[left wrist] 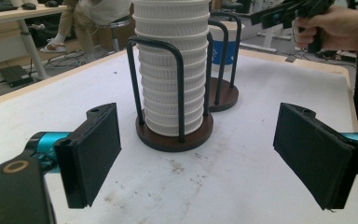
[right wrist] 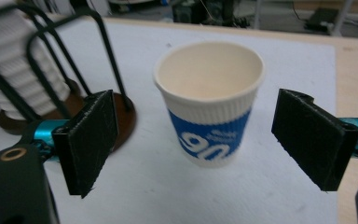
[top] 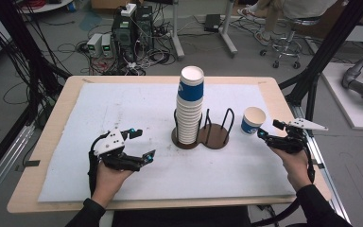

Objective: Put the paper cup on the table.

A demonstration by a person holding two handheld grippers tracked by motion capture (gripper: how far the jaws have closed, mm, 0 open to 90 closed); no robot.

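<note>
Right gripper view: our right tongs [right wrist: 193, 144] stand spread around the blue-and-white ribbed paper cup [right wrist: 210, 105], centre frame, upright on the white surface [right wrist: 168, 196]. It looks light and crushable, so we'd pinch mid-wall gently. Left tongs [left wrist: 196, 151] spread, empty.

Tall stack of ribbed white paper cups [top: 189, 106] sits in dark two-ring wire holder [top: 214, 135] (left ring); single blue-banded paper cup [top: 253, 120] stands right of holder.

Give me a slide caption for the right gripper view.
Open right gripper facing an upright single paper cup.
</note>
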